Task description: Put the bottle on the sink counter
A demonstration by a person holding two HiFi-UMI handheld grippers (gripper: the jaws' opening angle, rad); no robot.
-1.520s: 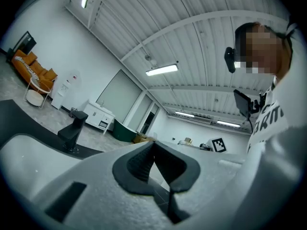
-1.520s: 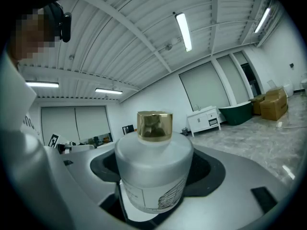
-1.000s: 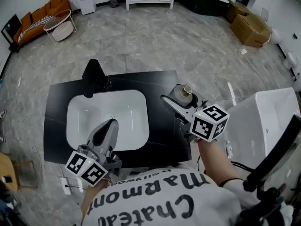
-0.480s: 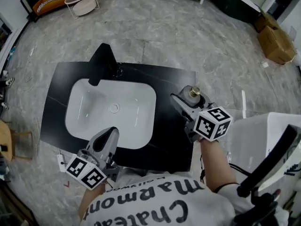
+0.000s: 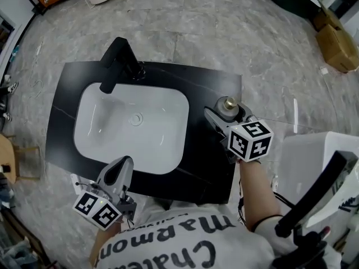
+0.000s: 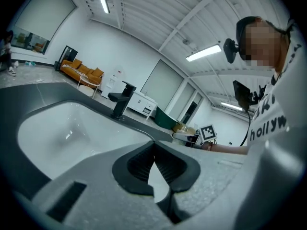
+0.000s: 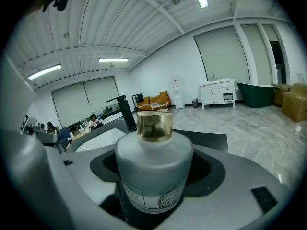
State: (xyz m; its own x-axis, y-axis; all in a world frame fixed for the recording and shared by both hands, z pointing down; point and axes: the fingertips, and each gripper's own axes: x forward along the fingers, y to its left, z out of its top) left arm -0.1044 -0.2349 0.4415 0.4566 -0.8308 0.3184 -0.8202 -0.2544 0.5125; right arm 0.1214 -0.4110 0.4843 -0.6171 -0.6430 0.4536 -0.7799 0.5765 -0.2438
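Note:
A frosted grey bottle (image 5: 227,106) with a gold cap stands upright between the jaws of my right gripper (image 5: 228,113), over the right end of the black sink counter (image 5: 207,83). In the right gripper view the bottle (image 7: 153,169) fills the middle, and the right gripper (image 7: 153,188) is shut on its body. I cannot tell whether the bottle's base touches the counter. My left gripper (image 5: 124,165) hangs at the counter's front edge, below the white basin (image 5: 134,122). In its own view the left gripper (image 6: 154,150) is shut with nothing in it.
A black faucet (image 5: 118,60) rises at the basin's back left. A white fixture (image 5: 317,153) and a black bar (image 5: 311,198) stand close on the right. A cardboard box (image 5: 339,49) lies on the grey floor at the far right, and a wooden piece (image 5: 7,161) is at the left.
My right gripper, still shut on the bottle, has stayed over the counter's right end. My left gripper has drawn back from the basin to the counter's front edge.

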